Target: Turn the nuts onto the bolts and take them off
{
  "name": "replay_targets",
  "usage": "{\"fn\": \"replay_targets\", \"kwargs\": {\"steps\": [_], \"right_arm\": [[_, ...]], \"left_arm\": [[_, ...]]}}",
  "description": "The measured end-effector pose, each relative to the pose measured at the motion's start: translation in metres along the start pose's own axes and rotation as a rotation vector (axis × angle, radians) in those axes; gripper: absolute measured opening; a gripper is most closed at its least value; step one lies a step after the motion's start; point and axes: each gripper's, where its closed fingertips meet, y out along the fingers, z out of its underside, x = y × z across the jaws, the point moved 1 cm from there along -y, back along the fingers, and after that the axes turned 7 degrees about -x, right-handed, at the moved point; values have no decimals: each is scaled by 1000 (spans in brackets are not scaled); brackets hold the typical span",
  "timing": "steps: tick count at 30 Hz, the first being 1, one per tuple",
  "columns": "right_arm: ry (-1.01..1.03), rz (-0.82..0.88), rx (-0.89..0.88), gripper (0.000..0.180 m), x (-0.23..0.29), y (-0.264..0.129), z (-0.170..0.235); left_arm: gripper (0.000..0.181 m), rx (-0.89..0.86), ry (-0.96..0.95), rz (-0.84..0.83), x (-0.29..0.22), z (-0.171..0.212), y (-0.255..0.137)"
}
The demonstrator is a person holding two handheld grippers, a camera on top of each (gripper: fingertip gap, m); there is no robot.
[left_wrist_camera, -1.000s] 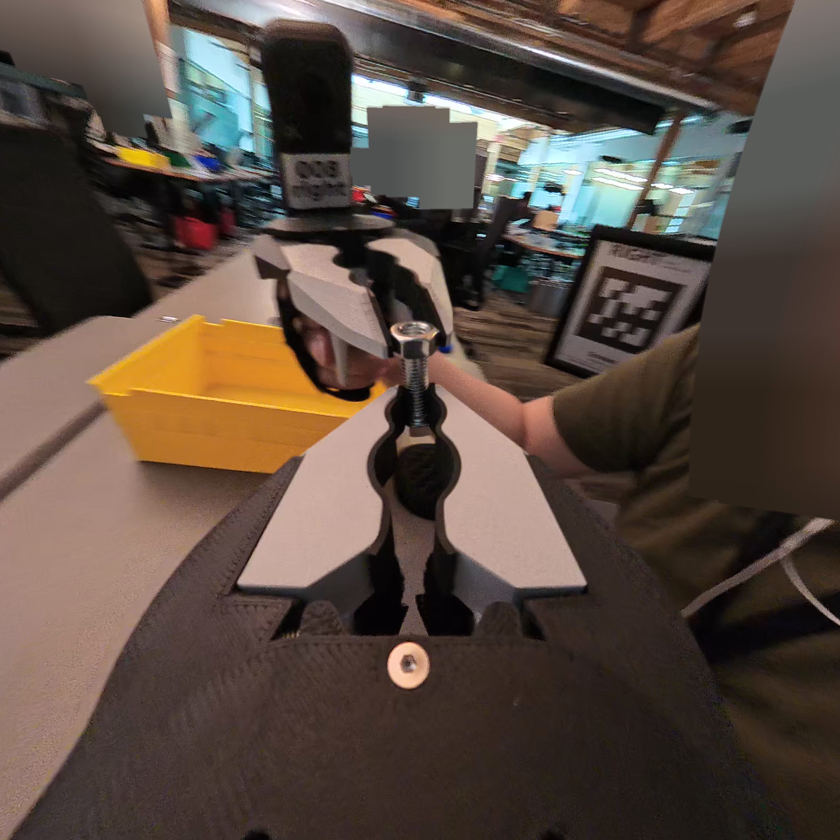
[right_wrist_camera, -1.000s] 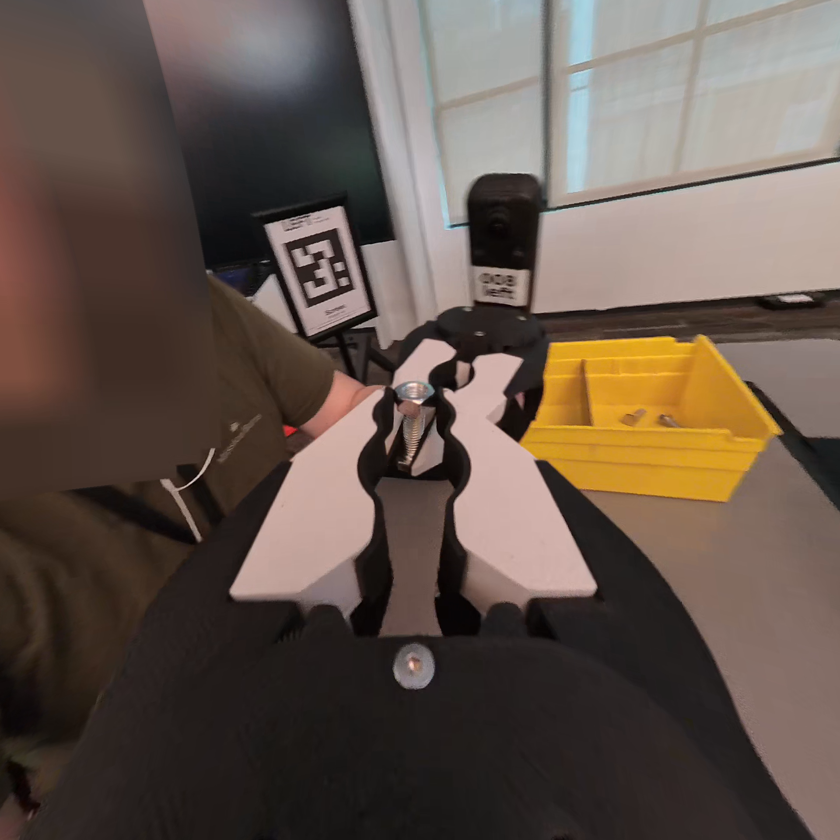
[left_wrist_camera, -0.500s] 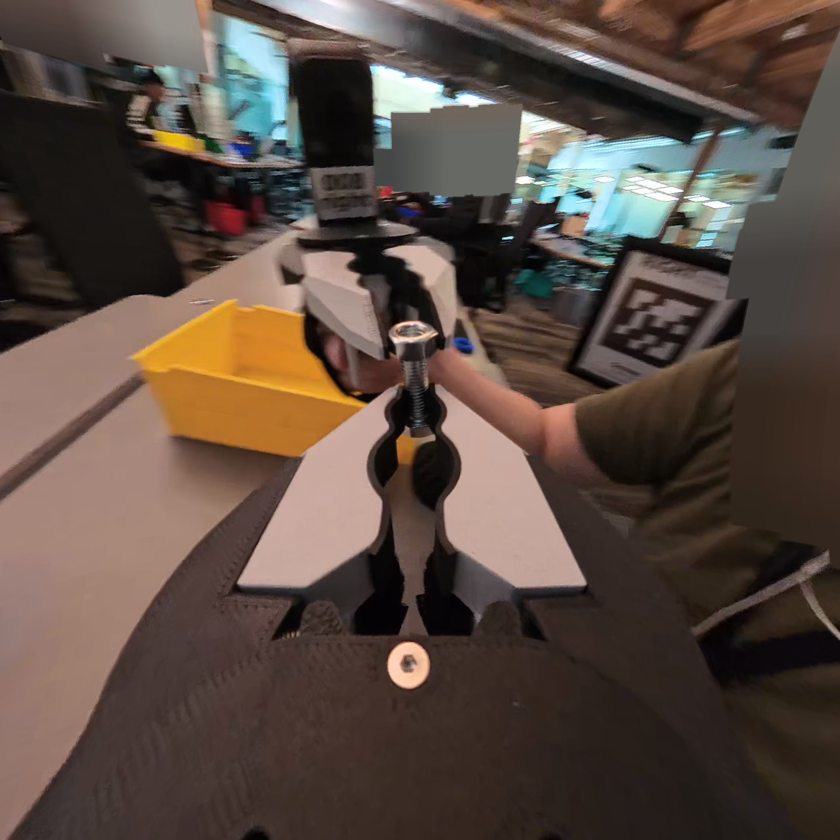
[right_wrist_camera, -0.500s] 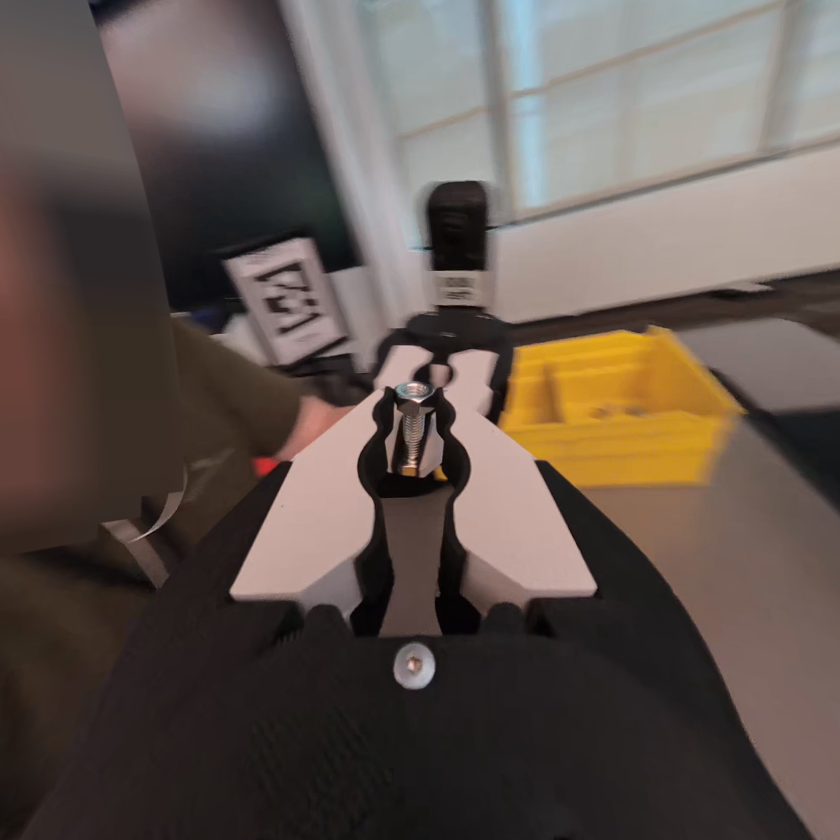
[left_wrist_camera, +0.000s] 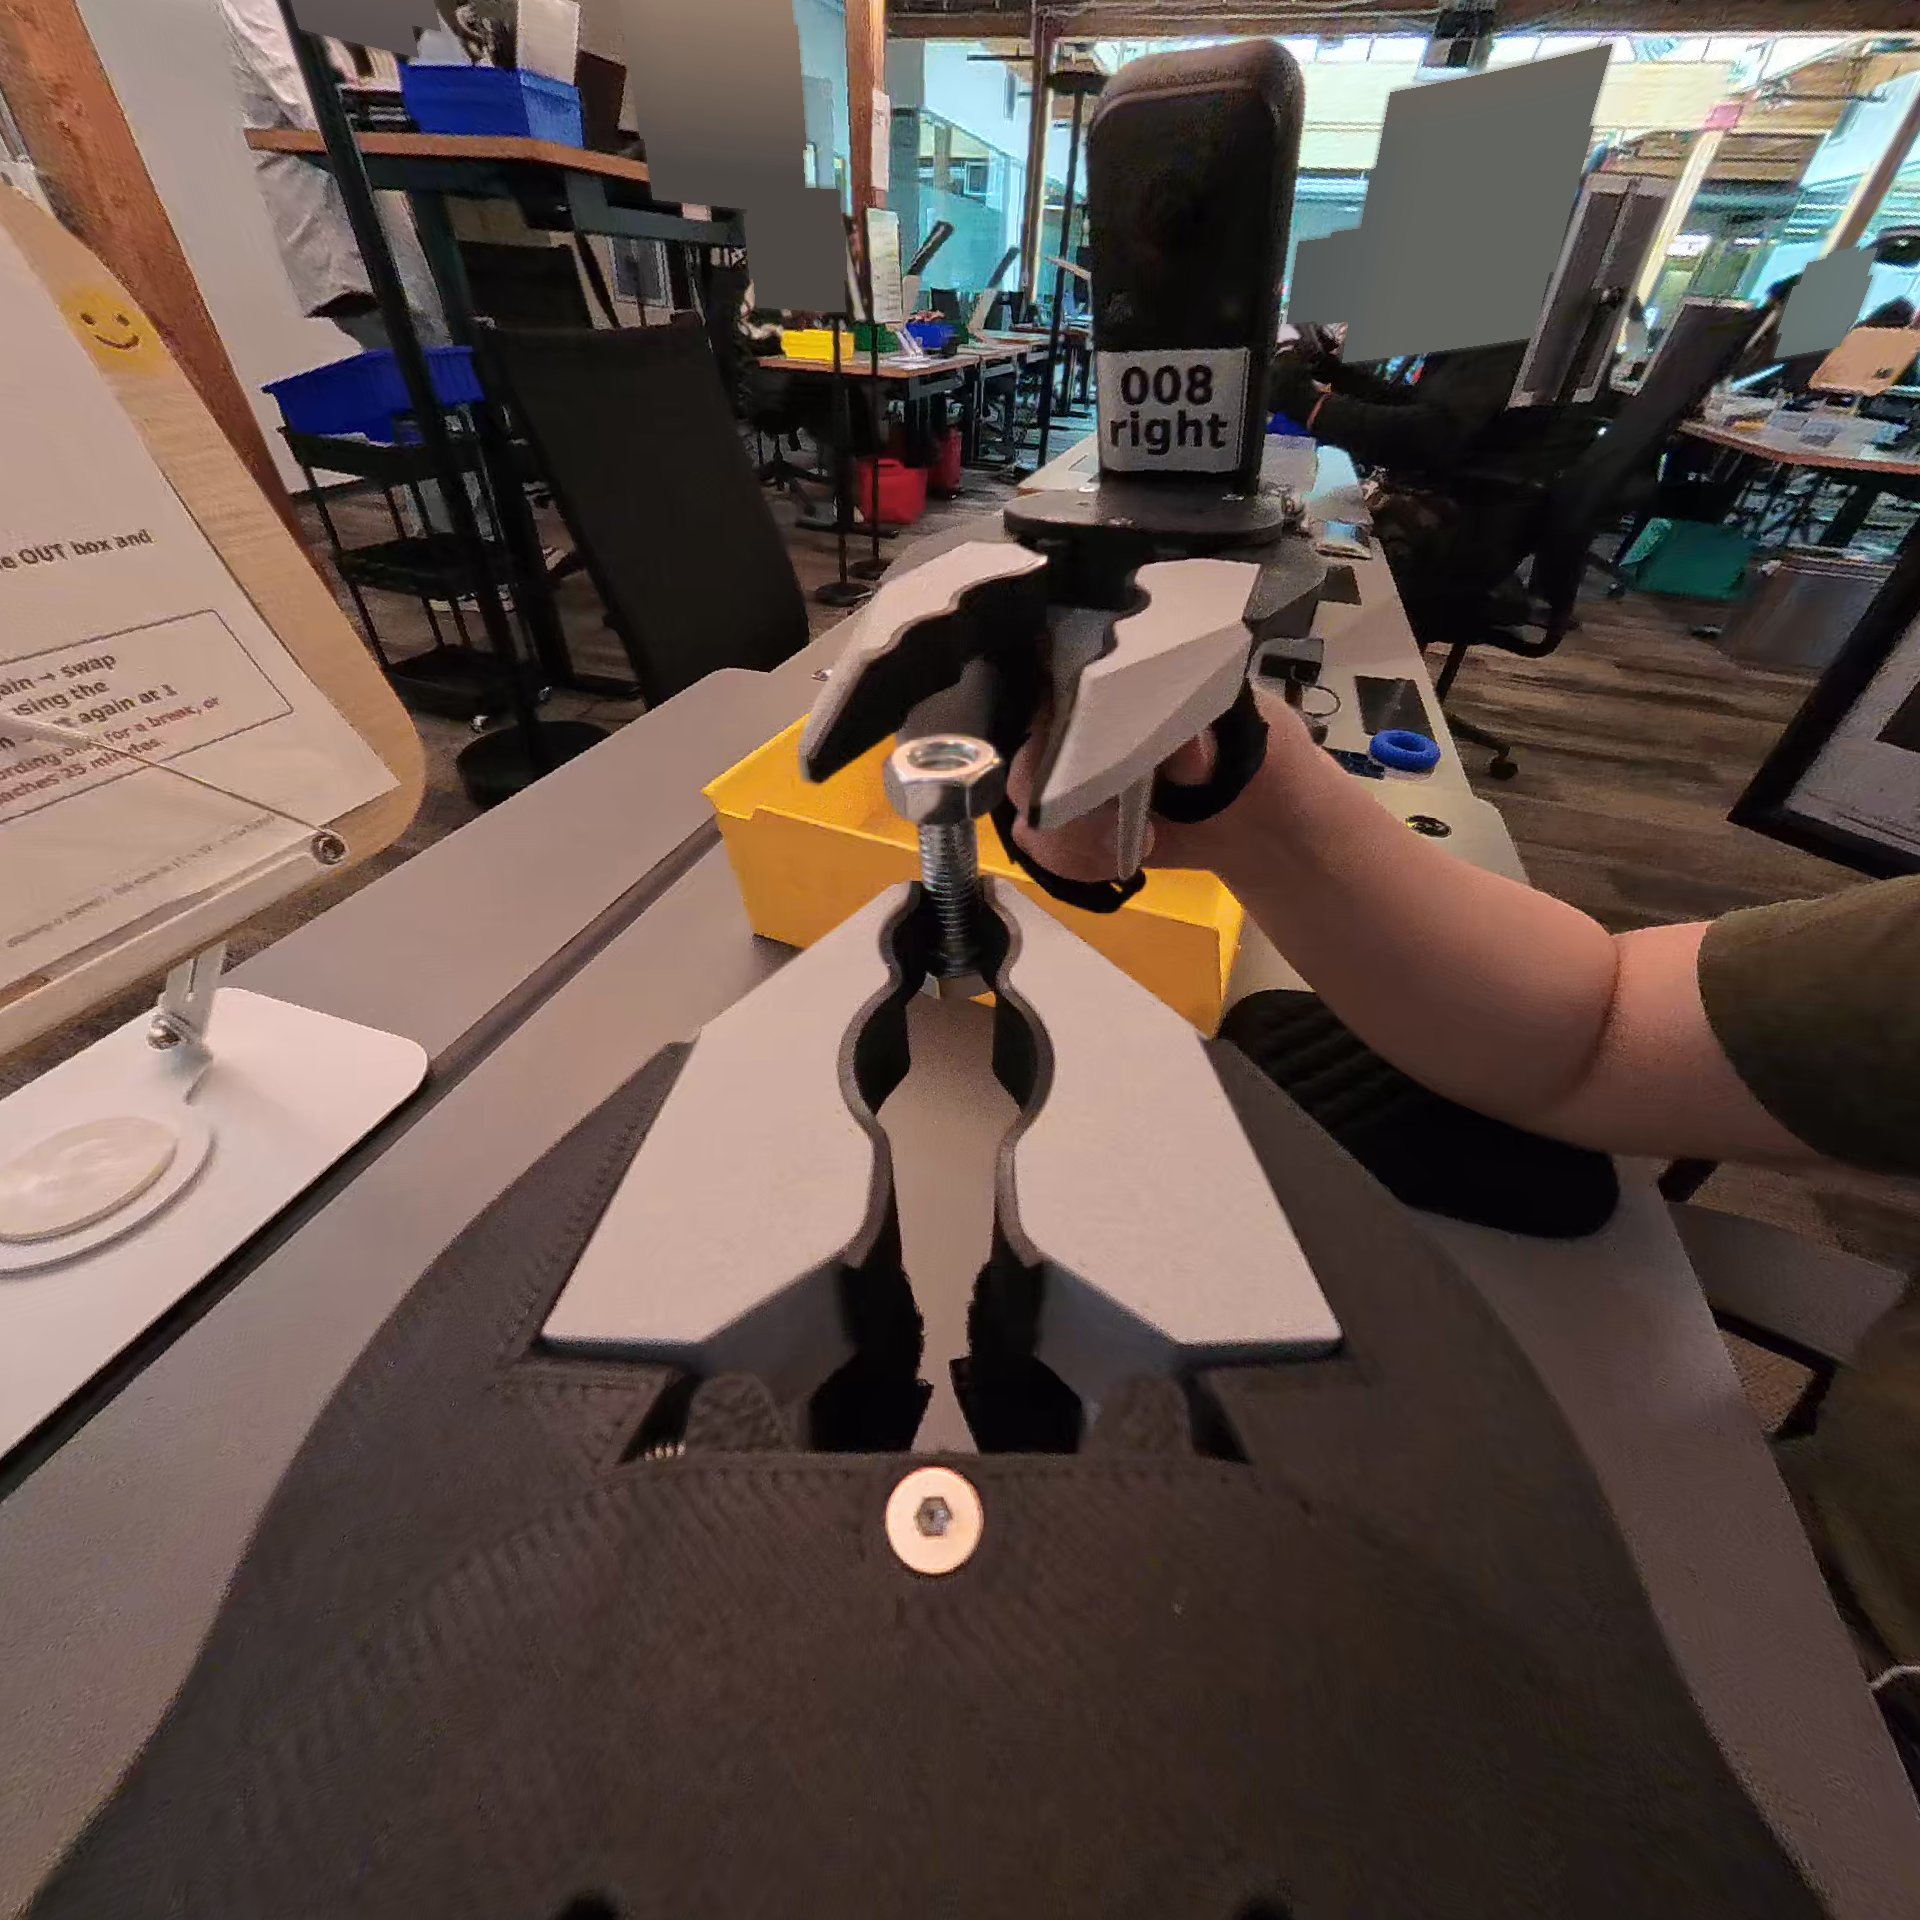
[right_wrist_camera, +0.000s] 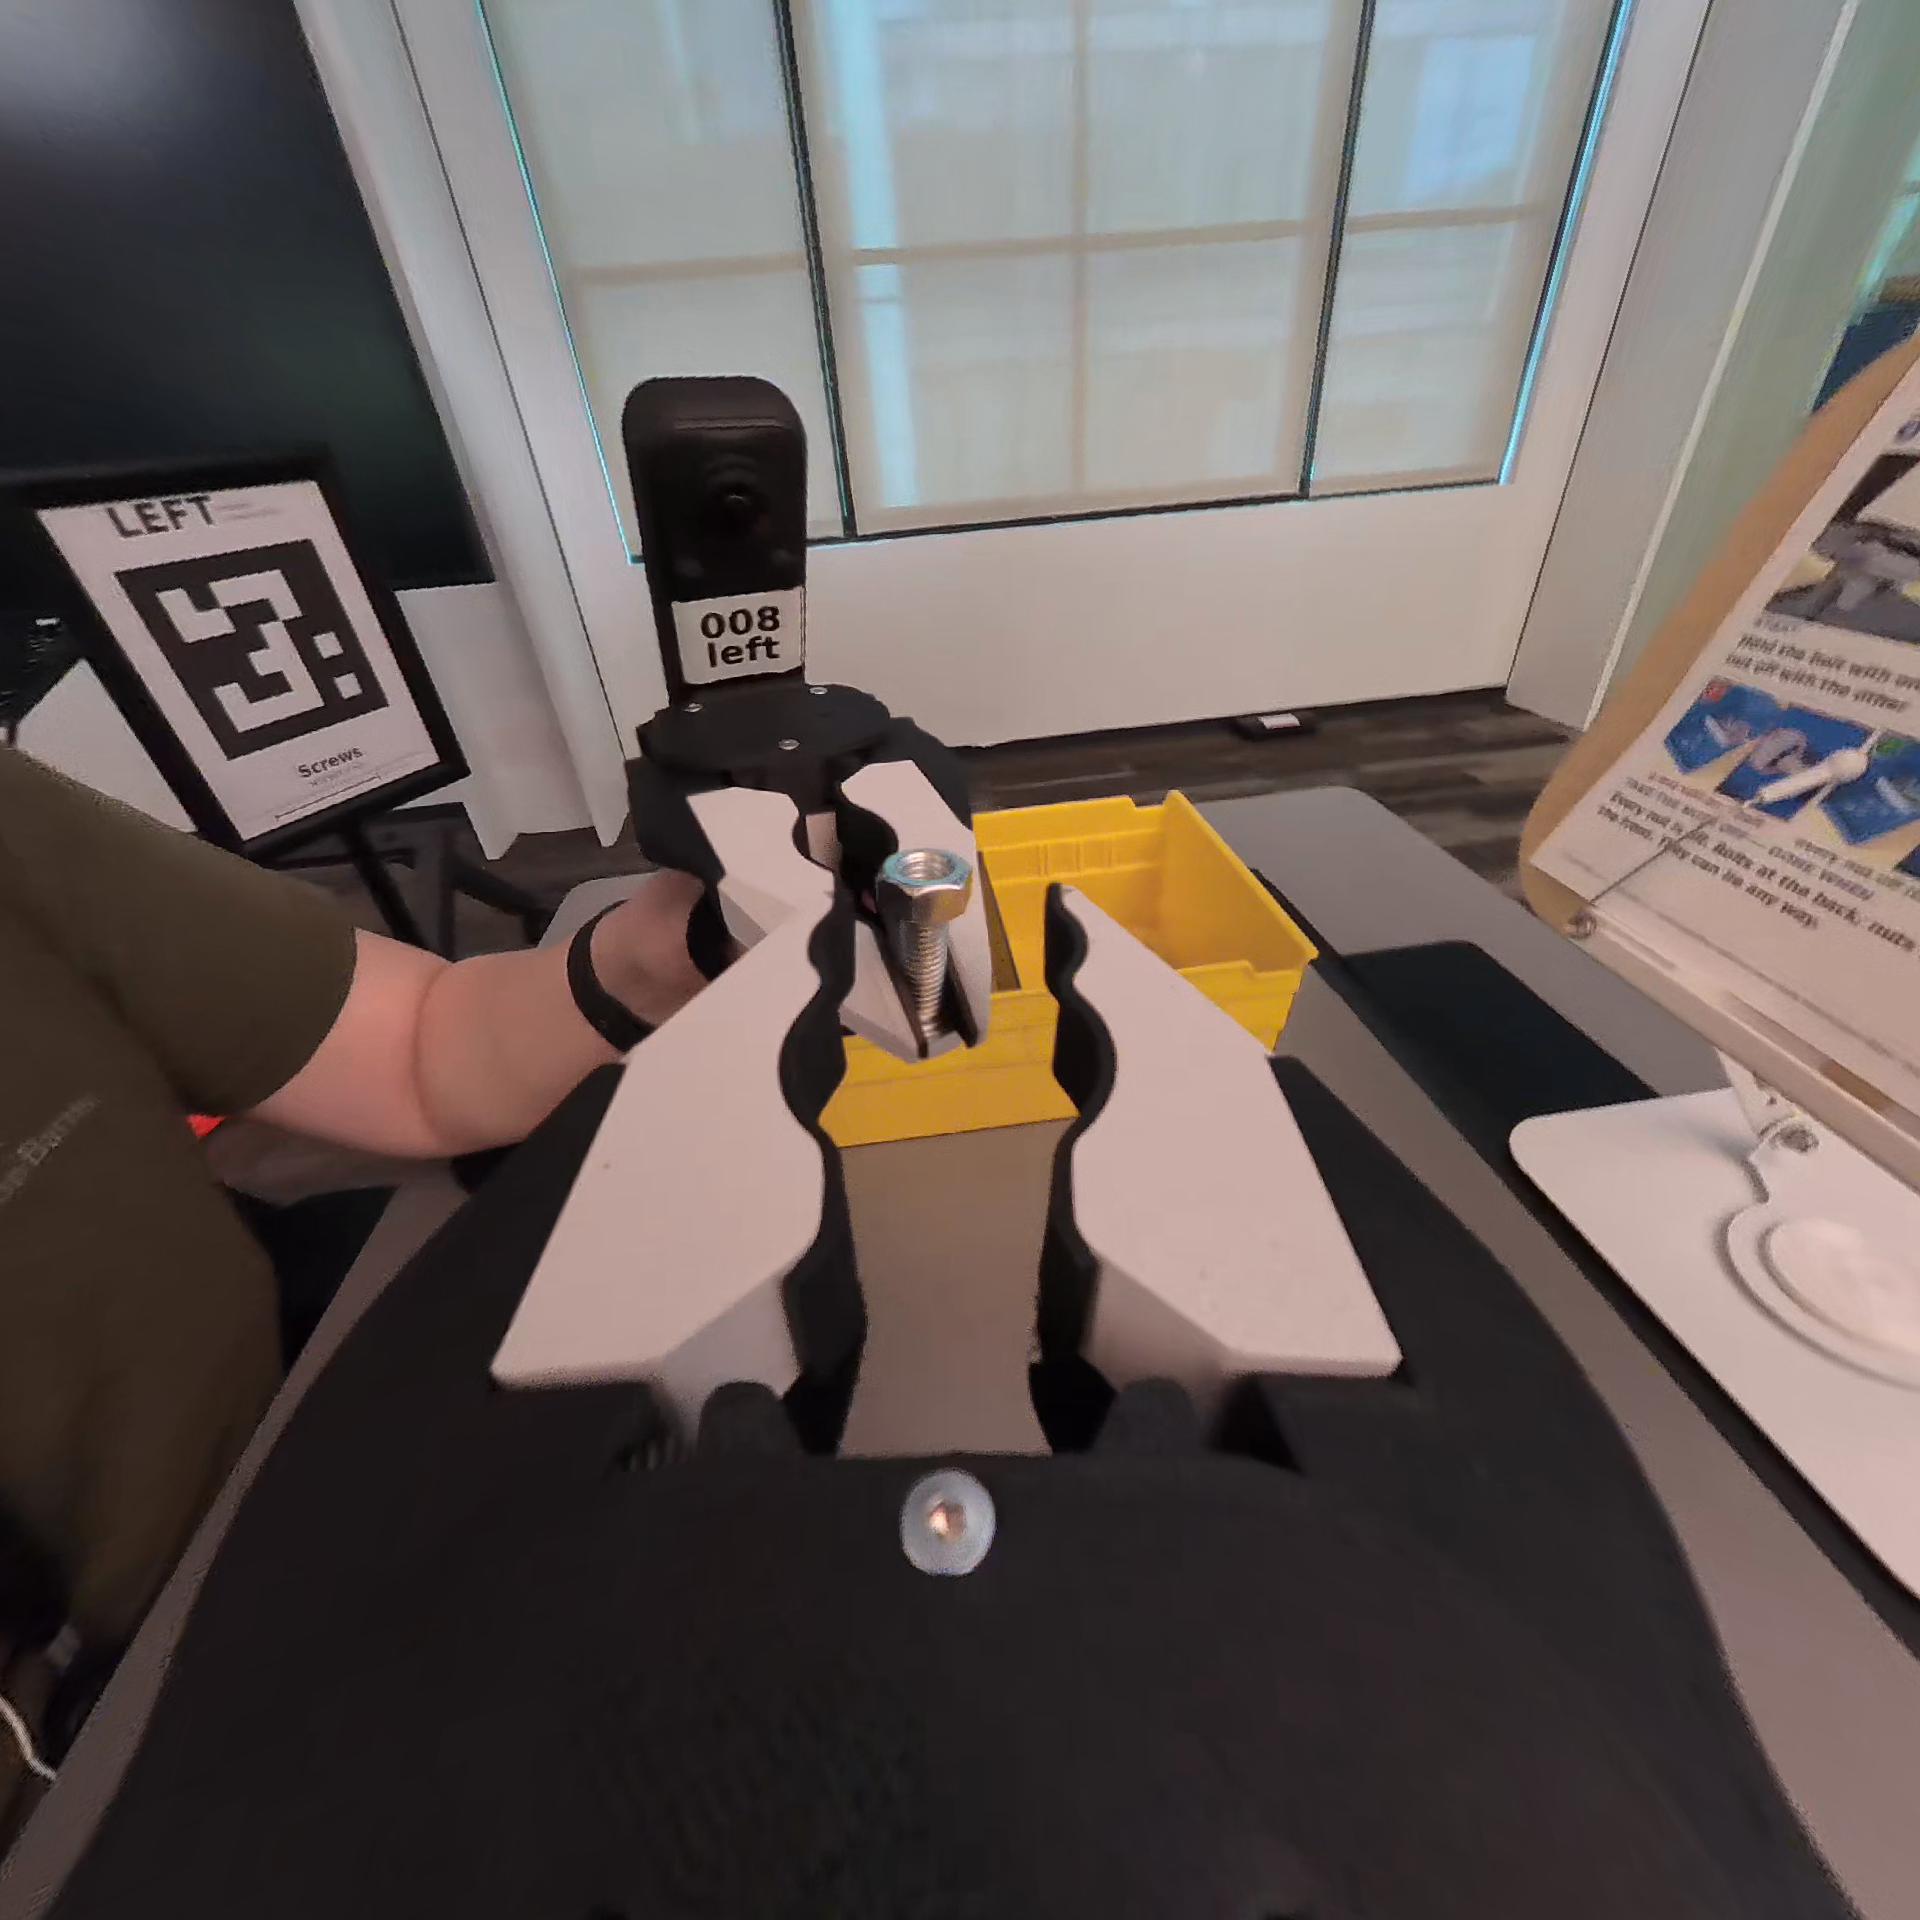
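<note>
My left gripper (left_wrist_camera: 951, 920) is shut on the lower shaft of a silver bolt (left_wrist_camera: 948, 883) and holds it upright above the grey table. A hex nut (left_wrist_camera: 943, 777) sits at the top of the bolt's thread. My right gripper (right_wrist_camera: 940, 920) is open, with one finger on each side of the nut (right_wrist_camera: 923, 891) and not touching it. The left wrist view shows the right gripper (left_wrist_camera: 935, 774) facing me, a hand around its handle. The right wrist view shows the left gripper (right_wrist_camera: 909, 1029) clamping the bolt (right_wrist_camera: 925, 977).
A yellow bin (left_wrist_camera: 831, 852) stands on the table just behind the grippers, also in the right wrist view (right_wrist_camera: 1164, 883). An instruction sign on a white stand (left_wrist_camera: 208, 1081) is on one side (right_wrist_camera: 1756, 790). A black mat (right_wrist_camera: 1455, 997) lies by the bin. The person's arm (left_wrist_camera: 1455, 987) crosses at right. My two grippers' fingertips are within a few centimetres of each other.
My right gripper was shut on the nut and has now opened, its fingers standing apart around it. Both grippers swung sideways, bringing the sign stand into view. The left still holds the bolt.
</note>
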Motion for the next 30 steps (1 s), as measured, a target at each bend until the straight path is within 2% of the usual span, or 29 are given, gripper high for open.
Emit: {"fn": "replay_targets", "kwargs": {"steps": [7,11,13,14,18,24,25,27,30], "right_arm": [[-34,-70,-24,31,16,3,-3],[-58,-24,4,30,12,3,-2],[-44,-84,32,8,22,-1,-1],[-39,-70,36,10,19,-1,-2],[-92,6,-34,55,10,0,-12],[-100,-109,36,89,35,16,4],[-115,-110,58,91,37,14,5],[-147,-160,92,67,50,5,3],[-158,-52,-9,86,33,1,-17]], "left_arm": [[7,19,63,-10,-4,-2,0],[7,19,72,-70,6,-2,-4],[7,10,67,-95,12,-4,-7],[7,5,63,-98,13,-5,-8],[7,-12,57,-62,7,-8,-7],[7,-7,89,-97,9,-7,-5],[7,-10,86,-116,14,-8,-8],[7,-21,67,-151,22,-11,-14],[8,-23,78,-145,22,-13,-16]]}}
